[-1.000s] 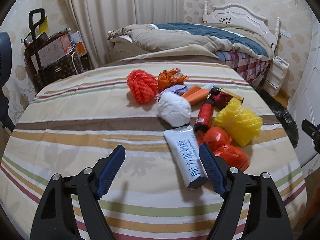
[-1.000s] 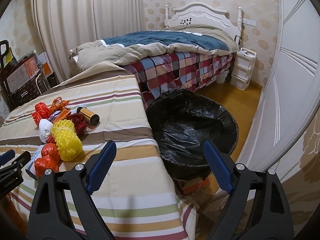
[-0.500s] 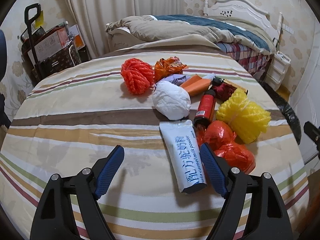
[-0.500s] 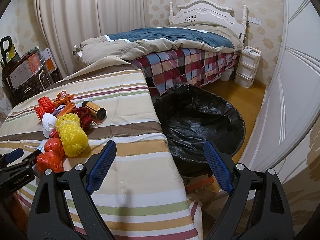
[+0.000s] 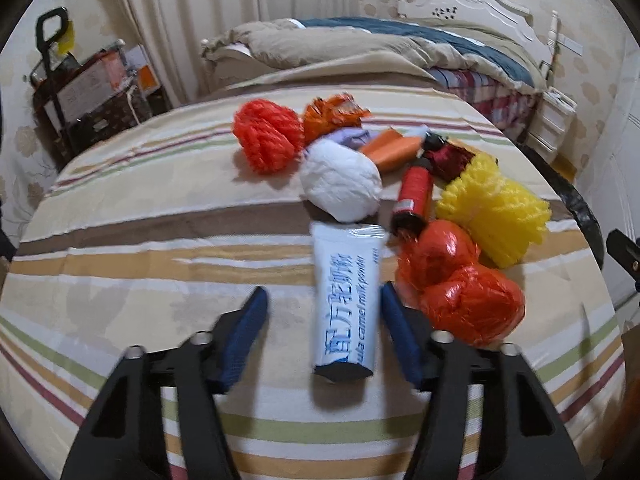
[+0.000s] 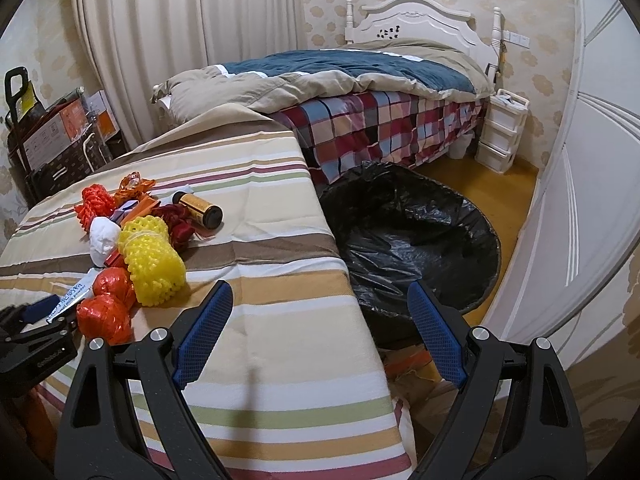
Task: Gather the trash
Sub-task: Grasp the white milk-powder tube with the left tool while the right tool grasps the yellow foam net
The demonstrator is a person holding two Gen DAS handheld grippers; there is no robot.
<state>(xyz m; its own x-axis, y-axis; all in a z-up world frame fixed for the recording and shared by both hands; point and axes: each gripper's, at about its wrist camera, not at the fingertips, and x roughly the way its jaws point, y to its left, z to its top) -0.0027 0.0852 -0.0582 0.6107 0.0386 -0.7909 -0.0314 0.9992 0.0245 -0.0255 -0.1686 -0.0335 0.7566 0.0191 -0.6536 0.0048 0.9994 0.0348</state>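
With the left claw just closing around the white milk-powder sachet with blue letters lying on the striped tabletop, left pad not yet touching, better to squeeze mid-body before lifting toward the black-lined bin; right claw wide open, empty.

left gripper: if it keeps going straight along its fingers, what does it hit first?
The white milk-powder packet. It already lies between the left gripper fingers, whose jaws have just been closing but don't clearly press it yet. Past it sits the white paper wad. Depth is uncertain in the fisheye.
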